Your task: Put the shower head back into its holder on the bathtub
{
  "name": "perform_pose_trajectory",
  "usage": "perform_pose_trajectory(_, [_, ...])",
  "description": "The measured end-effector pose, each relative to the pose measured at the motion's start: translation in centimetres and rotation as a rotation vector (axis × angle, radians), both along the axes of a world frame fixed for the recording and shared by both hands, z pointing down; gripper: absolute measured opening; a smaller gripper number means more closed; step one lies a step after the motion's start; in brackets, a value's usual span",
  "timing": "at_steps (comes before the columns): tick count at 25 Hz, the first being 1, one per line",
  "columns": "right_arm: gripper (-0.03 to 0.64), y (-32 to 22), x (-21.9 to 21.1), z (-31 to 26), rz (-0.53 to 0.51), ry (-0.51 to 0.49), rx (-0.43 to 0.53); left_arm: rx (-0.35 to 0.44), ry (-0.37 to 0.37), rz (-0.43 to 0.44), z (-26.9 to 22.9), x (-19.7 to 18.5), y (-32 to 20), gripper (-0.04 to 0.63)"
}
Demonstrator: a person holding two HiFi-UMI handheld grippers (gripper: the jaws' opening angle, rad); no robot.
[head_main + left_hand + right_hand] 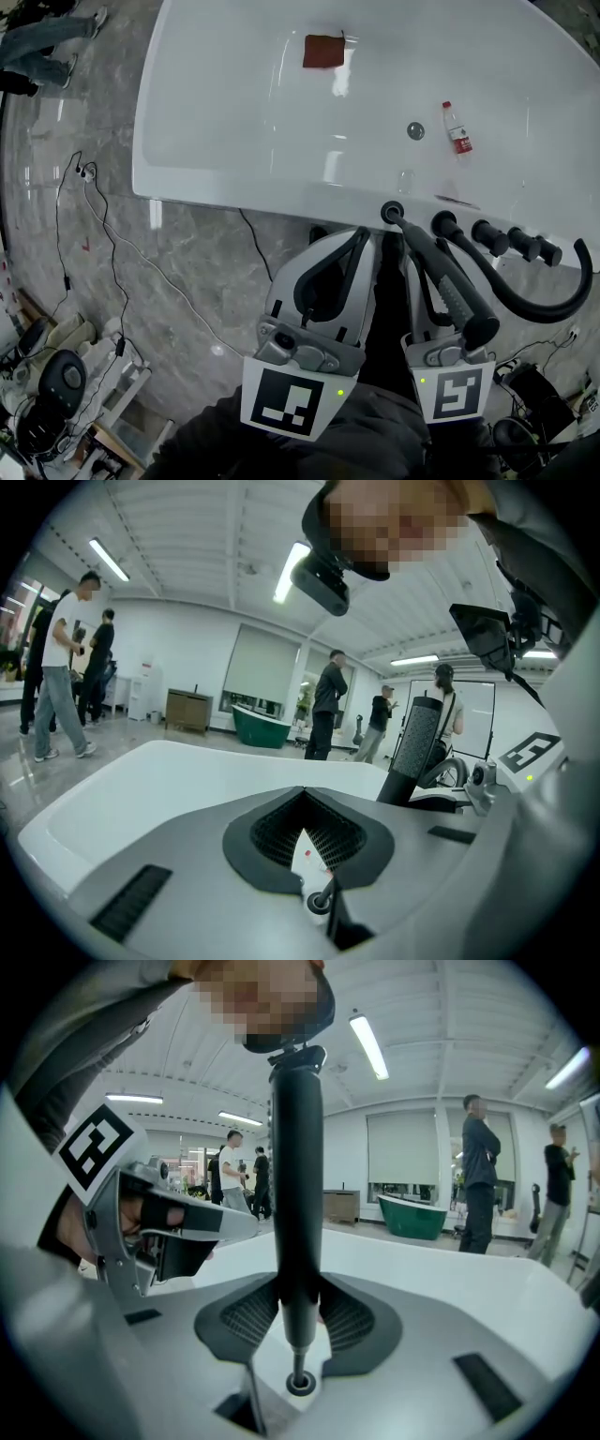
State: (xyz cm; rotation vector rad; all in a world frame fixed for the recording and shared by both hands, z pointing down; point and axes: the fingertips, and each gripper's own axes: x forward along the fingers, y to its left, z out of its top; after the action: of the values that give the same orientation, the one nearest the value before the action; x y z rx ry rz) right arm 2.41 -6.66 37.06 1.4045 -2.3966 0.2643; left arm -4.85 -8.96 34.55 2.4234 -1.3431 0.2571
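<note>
Right tongs point(298, 1318) pinching shower head point(298, 1194), tip at the holder point(300, 1384) mouth on the bathtub point(234, 192) near rim; left tongs point(305, 825) pressed together, empty. Insertion step judged under way; next: lower straight until seated, then release

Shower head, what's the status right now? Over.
Right gripper shut on shower head. Left gripper shut, empty. Stem tip at holder ring, not seated. Nothing blocking.
</note>
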Motion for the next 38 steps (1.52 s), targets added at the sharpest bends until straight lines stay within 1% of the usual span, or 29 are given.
perform_pose_trajectory(19, [0.140, -0.1, 0.3, 4.9, 0.037, 0.015, -0.052, -0.057, -0.005, 0.015, 3.6, -0.2, 0.1, 0.003])
perform_pose_trajectory(27, [0.140, -0.1, 0.6, 6.7, 0.040, 0.029, -0.077, -0.071, -0.007, 0.043, 4.1, 0.3, 0.6, 0.003])
perform_pose_trajectory(38, [0.140, 0.1, 0.6, 8.9, 0.034, 0.042, -0.104, -0.087, -0.011, 0.027, 5.3, -0.2, 0.7, 0.003])
